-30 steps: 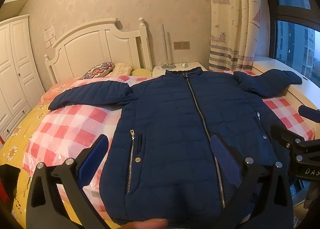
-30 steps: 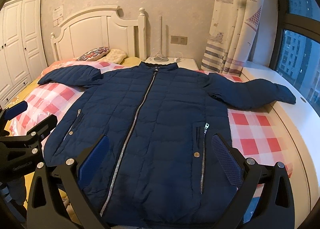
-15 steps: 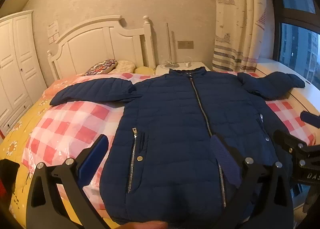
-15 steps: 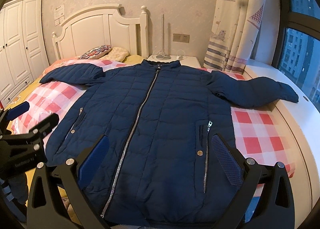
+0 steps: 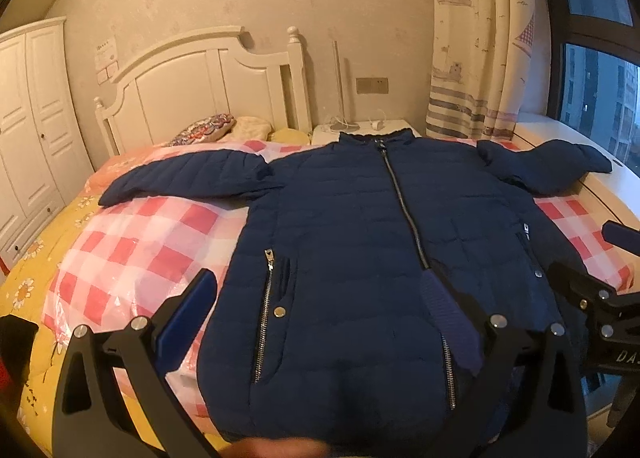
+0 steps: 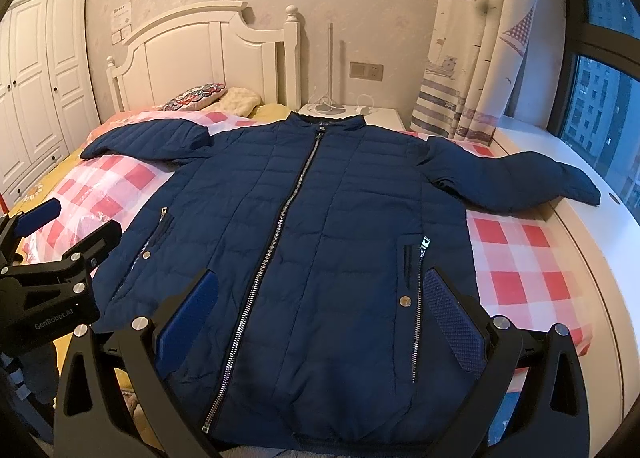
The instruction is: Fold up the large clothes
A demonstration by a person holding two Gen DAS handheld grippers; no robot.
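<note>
right wrist view, quilted navy jacket [image 6: 320,225] flat, checked plastic-covered bedding [image 6: 520,258]

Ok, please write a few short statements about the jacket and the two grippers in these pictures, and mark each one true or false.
1. The navy jacket lies flat on the bed with both sleeves spread out. True.
2. The jacket's front zipper is open to the hem. False: it is closed up to the collar.
3. The right gripper is open and holds nothing. True.
4. The left gripper is shut on a sleeve. False: it is open, near the hem.
5. A red and white checked cover lies under the jacket. True.
</note>
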